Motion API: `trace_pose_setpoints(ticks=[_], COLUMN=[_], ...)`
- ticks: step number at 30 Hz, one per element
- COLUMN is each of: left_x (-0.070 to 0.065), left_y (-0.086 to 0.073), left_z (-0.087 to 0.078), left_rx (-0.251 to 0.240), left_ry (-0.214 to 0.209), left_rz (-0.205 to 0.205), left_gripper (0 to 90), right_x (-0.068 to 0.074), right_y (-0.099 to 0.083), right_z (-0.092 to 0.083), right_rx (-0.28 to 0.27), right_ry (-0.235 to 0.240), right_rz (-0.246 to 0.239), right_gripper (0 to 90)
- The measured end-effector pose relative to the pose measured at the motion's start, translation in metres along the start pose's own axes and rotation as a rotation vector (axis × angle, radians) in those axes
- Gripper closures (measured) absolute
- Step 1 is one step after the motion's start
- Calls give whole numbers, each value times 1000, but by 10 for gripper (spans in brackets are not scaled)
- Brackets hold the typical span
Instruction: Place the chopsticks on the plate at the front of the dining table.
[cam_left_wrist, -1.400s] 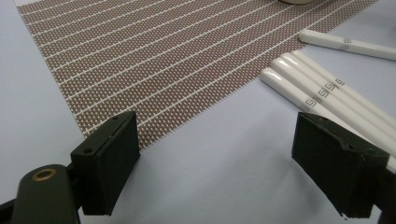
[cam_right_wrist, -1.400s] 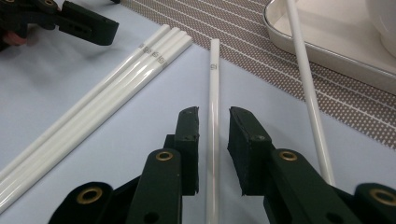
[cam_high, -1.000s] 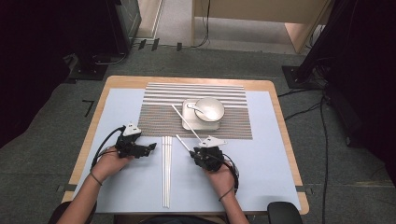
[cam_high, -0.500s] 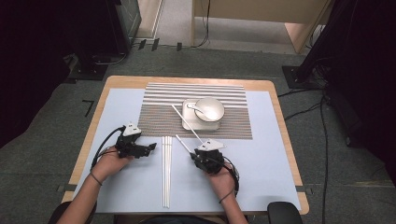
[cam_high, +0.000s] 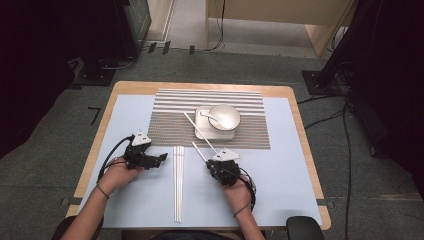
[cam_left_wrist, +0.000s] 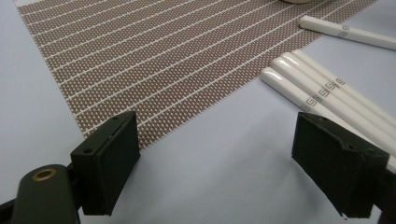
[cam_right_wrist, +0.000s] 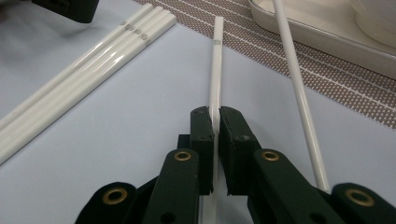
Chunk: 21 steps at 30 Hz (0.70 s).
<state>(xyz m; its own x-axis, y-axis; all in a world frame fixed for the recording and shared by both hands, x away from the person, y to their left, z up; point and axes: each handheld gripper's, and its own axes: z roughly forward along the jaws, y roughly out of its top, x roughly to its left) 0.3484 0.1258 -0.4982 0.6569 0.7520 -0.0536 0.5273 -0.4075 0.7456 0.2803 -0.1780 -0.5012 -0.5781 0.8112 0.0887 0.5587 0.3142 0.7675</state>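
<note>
A slim white chopstick (cam_right_wrist: 216, 70) lies flat on the pale blue bench (cam_high: 300, 165), clamped near its lower end between the jaws of the right hand-held gripper (cam_right_wrist: 215, 135). Its far tip, printed with a small grey mark, just reaches the edge of the brown striped mat (cam_right_wrist: 299, 60). In the high view the chopstick (cam_high: 202, 152) slants up and to the left from the right hand-held gripper (cam_high: 216, 167).

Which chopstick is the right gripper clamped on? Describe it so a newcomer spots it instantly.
Start at the striped brown placemat on the blue table cover. Just below its near edge, a lone white chopstick lies pinched in the right gripper. Unlike the three chopsticks lying together, or the one leaning on the tray, it lies alone.
</note>
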Motion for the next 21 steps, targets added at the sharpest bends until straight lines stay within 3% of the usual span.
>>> trace_pose_setpoints(ticks=[21], left_x=[0], left_y=[0], left_z=[0], left_rx=[0], left_ry=[-2], left_rz=[-1], left_gripper=[147], right_x=[-5], right_y=[7], right_z=[-3], right_rx=[-3], right_ry=[34], right_rz=[23], right_gripper=[855])
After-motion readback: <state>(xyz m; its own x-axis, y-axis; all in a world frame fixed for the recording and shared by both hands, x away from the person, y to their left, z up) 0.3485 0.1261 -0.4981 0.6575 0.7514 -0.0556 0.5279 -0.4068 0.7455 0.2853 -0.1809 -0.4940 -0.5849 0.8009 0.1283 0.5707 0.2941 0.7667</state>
